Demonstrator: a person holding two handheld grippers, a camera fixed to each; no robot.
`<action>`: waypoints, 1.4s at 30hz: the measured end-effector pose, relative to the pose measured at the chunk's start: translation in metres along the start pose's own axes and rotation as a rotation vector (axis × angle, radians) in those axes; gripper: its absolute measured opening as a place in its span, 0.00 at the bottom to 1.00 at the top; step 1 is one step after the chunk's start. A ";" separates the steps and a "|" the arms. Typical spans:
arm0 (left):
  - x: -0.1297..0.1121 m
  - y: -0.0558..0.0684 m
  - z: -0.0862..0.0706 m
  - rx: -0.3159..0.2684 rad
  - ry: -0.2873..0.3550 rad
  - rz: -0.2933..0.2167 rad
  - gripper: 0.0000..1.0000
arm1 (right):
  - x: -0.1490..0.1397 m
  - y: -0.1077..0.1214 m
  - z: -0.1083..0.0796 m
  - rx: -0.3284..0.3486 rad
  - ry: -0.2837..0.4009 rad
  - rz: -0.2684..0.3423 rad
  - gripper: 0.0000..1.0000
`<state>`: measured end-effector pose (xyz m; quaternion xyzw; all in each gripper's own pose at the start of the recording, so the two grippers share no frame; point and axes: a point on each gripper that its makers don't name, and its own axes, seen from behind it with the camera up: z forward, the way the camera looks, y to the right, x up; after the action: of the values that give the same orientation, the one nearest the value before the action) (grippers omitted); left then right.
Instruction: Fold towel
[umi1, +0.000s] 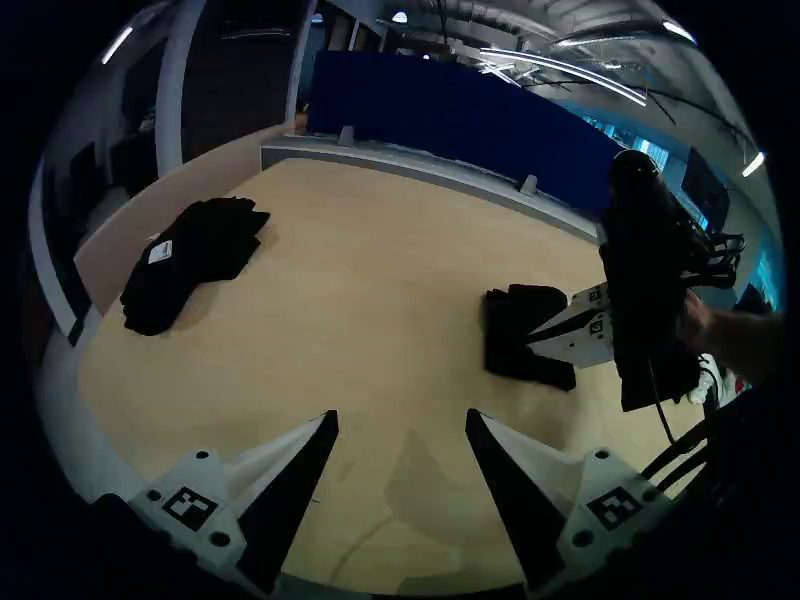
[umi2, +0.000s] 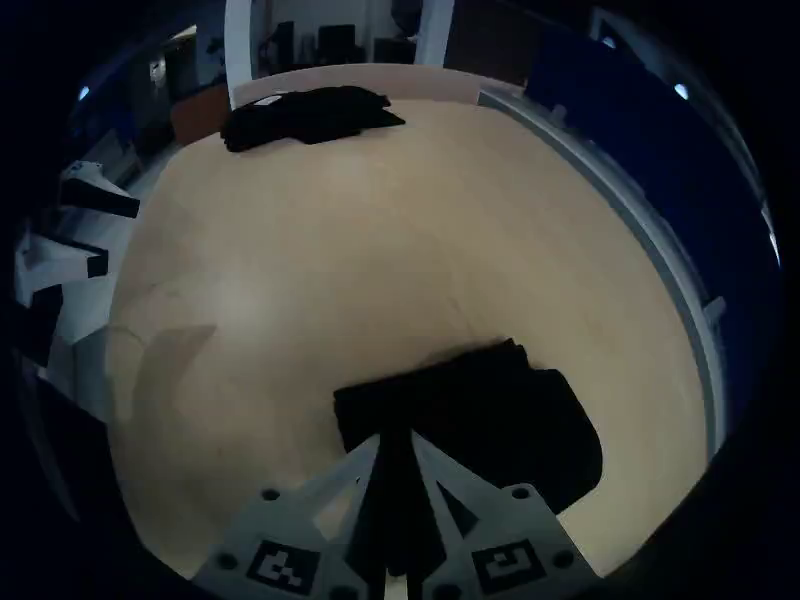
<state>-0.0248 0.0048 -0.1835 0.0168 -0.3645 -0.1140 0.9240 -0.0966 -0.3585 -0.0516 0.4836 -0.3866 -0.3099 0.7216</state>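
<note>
Leftmost, a dark pile lies on the table; the left gripper hangs over bare wood, fingers wide apart; further right sits the folded towel, its edge pinched between the right gripper fingers

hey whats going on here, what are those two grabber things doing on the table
A person is folding a black towel on a pale wooden table, with a gripper in each hand. The right gripper is pinched shut on the towel's near edge. The left gripper hangs open above bare table, holding nothing. A second heap of black cloth lies apart at the table's far side.
</note>
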 end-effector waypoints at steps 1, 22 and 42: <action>0.000 0.001 0.000 -0.003 -0.002 0.002 0.95 | 0.000 0.000 -0.001 0.001 0.003 0.009 0.09; 0.003 -0.003 0.000 -0.013 -0.002 0.004 0.95 | -0.027 0.012 -0.037 -0.053 0.046 0.142 0.59; 0.008 0.003 0.007 -0.029 -0.006 0.019 0.95 | -0.094 0.007 -0.048 -0.092 -0.019 0.238 0.59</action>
<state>-0.0229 0.0065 -0.1729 -0.0005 -0.3659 -0.1106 0.9241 -0.1032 -0.2568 -0.0805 0.3976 -0.4337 -0.2440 0.7709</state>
